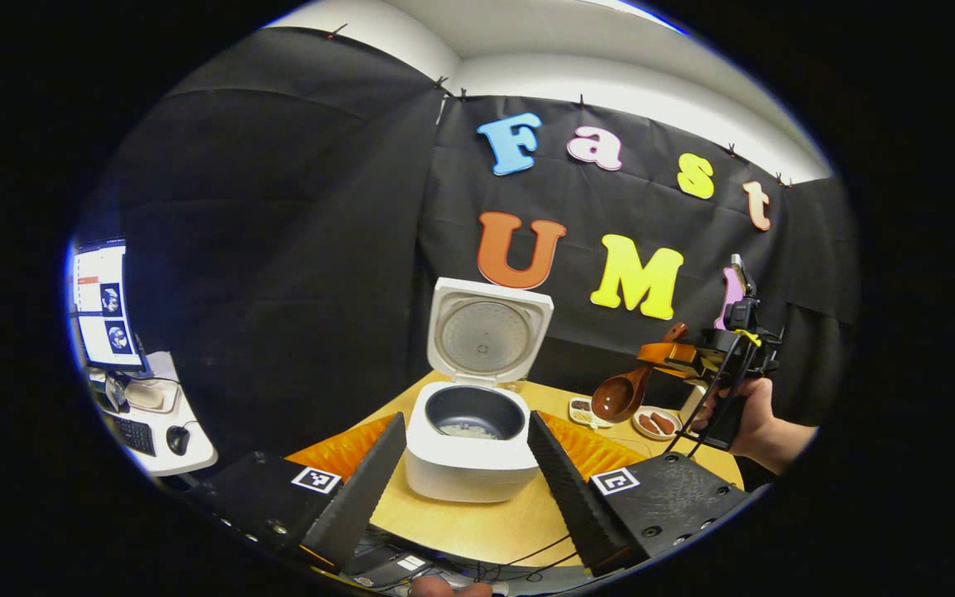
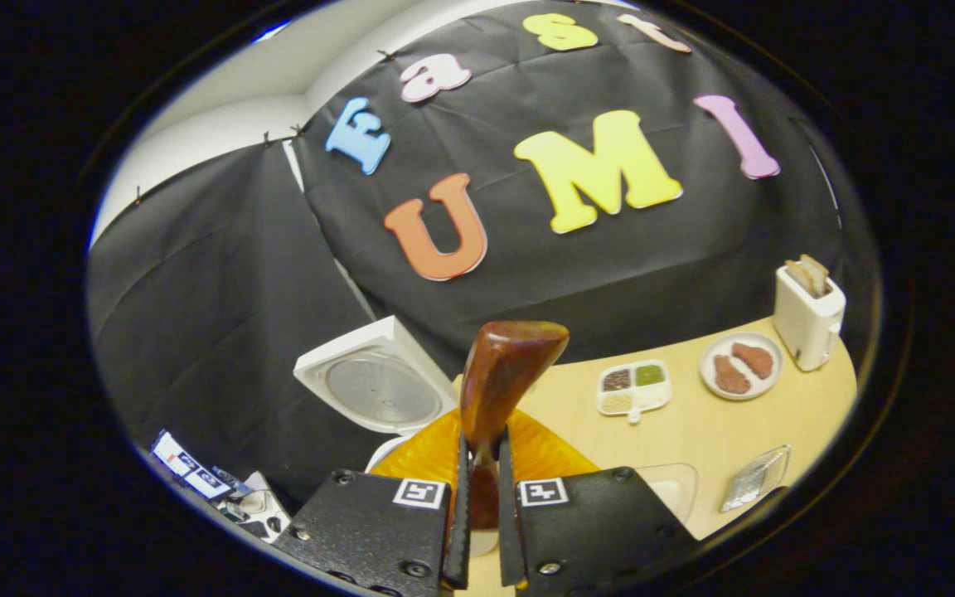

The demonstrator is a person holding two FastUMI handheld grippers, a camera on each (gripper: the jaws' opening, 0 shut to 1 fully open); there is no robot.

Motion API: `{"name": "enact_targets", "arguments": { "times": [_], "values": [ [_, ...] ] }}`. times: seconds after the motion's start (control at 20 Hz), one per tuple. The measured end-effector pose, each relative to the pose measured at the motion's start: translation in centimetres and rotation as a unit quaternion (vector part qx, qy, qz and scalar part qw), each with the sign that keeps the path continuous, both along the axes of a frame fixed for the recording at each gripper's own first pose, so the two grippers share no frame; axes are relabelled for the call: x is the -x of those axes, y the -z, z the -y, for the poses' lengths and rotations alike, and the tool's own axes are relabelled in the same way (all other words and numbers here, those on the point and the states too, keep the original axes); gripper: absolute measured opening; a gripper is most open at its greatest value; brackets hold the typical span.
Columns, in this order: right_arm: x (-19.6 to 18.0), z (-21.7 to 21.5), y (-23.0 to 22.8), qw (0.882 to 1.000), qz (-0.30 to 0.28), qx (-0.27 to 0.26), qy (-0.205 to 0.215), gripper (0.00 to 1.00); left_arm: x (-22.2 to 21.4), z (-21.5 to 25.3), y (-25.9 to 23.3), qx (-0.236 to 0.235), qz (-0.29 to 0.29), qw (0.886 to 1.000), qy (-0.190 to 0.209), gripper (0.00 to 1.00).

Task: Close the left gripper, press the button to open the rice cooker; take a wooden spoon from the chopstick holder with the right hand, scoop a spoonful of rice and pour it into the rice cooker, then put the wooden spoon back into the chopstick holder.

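Rice cooker point(image 1: 467, 444) sits on the wooden table point(image 1: 486, 518), lid point(image 1: 490, 332) swung fully up and back; dark inner pot visible with a small patch of white rice at its bottom. Left gripper point(image 1: 465, 464) hangs low in front of the cooker, fingers spread wide apart, one on either side of the cooker body, touching nothing that can be seen. In the left gripper view, the right gripper point(image 1: 676, 358) is held up in a hand point(image 1: 755, 423) to the cooker's right, above the table, clamped on the handle of the wooden spoon point(image 1: 620, 395); spoon bowl tilts down and toward the cooker, well short of the pot. In the right gripper view, both fingers press the spoon handle point(image 2: 490, 390) between them, handle rising straight ahead. Beyond it: a divided dish of grains point(image 2: 633, 386), a plate point(image 2: 741, 366) with two brown patties, a white toaster point(image 2: 809, 319) holding bread slices. An orange mat point(image 1: 345, 448) lies beside the cooker.
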State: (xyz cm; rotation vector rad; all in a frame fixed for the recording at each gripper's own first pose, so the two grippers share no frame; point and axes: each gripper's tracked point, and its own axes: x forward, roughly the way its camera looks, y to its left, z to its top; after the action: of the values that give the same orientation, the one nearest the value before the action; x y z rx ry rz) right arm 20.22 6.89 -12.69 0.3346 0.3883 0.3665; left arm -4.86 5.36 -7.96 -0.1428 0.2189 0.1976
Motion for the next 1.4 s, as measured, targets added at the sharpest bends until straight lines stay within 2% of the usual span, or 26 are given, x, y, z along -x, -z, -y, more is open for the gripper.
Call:
{"name": "enact_targets", "arguments": {
  "times": [0.1, 0.15, 0.2, 0.3, 0.35, 0.5, 0.65, 0.85, 1.0, 1.2, 1.4],
  "values": [
    [1.1, 4.4, -0.1, 0.999, 0.002, 0.007, 0.036, 0.19, -1.4, 2.1, 0.0, 0.004, 0.002, 1.000, 0.030, 0.94],
    [1.6, 6.8, -0.3, 0.998, 0.004, 0.012, 0.054, 0.17, -2.0, 2.9, 0.2, 0.004, 0.004, 0.999, 0.044, 0.94],
    [2.2, 9.1, -0.4, 0.997, 0.005, 0.018, 0.073, 0.19, -2.5, 3.6, 0.6, 0.004, 0.003, 0.998, 0.056, 0.94],
    [3.4, 13.7, 0.1, 0.993, 0.003, 0.028, 0.114, 0.17, -3.2, 5.1, 0.8, 0.003, 0.002, 0.997, 0.076, 0.94],
    [4.1, 15.8, 0.5, 0.990, 0.000, 0.031, 0.135, 0.19, -3.5, 5.8, 1.0, 0.005, 0.002, 0.996, 0.085, 0.94],
    [6.1, 21.5, 2.3, 0.981, -0.023, 0.037, 0.189, 0.19, -4.4, 7.3, 1.8, 0.009, 0.000, 0.995, 0.101, 0.94],
    [7.9, 25.4, 4.6, 0.972, -0.046, 0.043, 0.228, 0.19, -4.7, 7.9, 2.3, 0.009, -0.007, 0.994, 0.107, 0.94],
    [7.3, 27.9, 7.3, 0.964, -0.057, 0.055, 0.255, 0.19, -5.1, 8.1, 2.4, 0.001, -0.014, 0.995, 0.101, 0.94],
    [5.3, 28.6, 8.3, 0.962, -0.051, 0.055, 0.262, 0.19, -4.9, 7.6, 2.3, -0.011, -0.021, 0.995, 0.092, 0.94],
    [2.5, 29.2, 10.0, 0.961, -0.037, 0.061, 0.266, 0.19, -4.8, 7.5, 2.2, -0.001, -0.036, 0.996, 0.076, 0.94],
    [0.6, 29.0, 13.6, 0.962, -0.044, 0.072, 0.261, 0.17, -5.3, 6.3, 1.6, -0.002, -0.038, 0.998, 0.051, 0.94]
  ]
}}
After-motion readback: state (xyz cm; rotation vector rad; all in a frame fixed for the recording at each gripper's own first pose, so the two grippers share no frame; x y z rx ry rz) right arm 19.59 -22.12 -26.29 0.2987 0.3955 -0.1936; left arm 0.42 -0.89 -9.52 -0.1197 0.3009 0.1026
